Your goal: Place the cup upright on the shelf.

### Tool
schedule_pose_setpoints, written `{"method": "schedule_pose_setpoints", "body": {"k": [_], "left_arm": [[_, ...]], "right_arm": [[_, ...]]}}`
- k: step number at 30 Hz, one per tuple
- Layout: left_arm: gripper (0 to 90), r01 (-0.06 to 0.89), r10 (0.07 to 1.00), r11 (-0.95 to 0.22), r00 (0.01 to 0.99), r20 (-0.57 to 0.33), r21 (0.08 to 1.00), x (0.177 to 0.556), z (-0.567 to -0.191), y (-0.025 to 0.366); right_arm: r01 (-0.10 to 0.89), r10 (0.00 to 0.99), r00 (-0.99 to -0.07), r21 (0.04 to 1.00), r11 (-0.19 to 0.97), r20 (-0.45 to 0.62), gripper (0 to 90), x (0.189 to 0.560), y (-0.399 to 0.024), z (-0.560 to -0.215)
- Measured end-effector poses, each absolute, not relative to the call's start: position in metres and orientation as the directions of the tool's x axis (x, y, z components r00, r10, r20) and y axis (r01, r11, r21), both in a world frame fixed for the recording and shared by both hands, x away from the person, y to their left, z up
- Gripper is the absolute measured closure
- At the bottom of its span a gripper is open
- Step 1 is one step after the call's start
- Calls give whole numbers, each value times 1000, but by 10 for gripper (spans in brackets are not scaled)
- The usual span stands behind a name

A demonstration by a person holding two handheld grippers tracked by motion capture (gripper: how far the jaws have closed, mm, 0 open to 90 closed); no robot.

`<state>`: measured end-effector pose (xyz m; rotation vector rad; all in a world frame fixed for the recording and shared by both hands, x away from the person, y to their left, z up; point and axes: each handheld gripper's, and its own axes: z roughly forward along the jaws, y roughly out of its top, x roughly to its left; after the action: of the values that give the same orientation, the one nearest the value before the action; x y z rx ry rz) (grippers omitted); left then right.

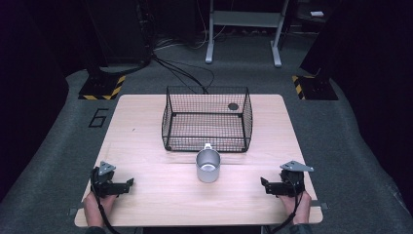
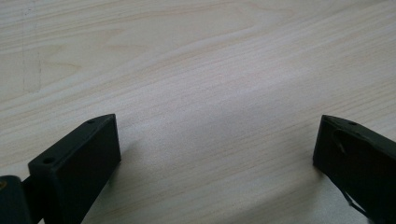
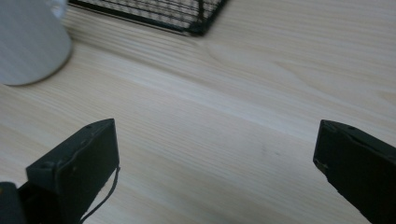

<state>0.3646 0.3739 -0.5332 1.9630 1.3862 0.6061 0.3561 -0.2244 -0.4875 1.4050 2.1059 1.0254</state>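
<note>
Upright, metal cup, handle toward wire basket; both tools wide open, empty.

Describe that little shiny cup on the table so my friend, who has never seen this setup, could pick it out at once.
Start at the wooden table and find the black wire basket near its middle. Just in front of the basket's near wall, outside it, stands the metal mug, upright and open-topped. It is the one silvery thing there, set between two black grippers.
</note>
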Motion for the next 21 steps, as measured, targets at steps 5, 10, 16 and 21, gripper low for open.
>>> {"method": "schedule_pose_setpoints", "body": {"k": [5, 10, 16, 21], "left_arm": [[4, 641, 943, -229, 334, 2, 733, 365, -533, 374], [5, 641, 943, -228, 333, 2, 733, 365, -533, 374], [5, 641, 943, -228, 333, 2, 733, 365, -533, 374], [4, 641, 943, -228, 334, 1, 733, 364, -533, 374]], "right_arm": [[580, 880, -470, 775, 250, 67, 0, 356, -201, -475], [558, 849, -525, 779, 287, 63, 0, 358, -177, -467], [541, 812, -580, 779, 318, 71, 0, 360, -152, -462], [524, 784, -617, 783, 336, 76, 0, 363, -132, -458]]}}
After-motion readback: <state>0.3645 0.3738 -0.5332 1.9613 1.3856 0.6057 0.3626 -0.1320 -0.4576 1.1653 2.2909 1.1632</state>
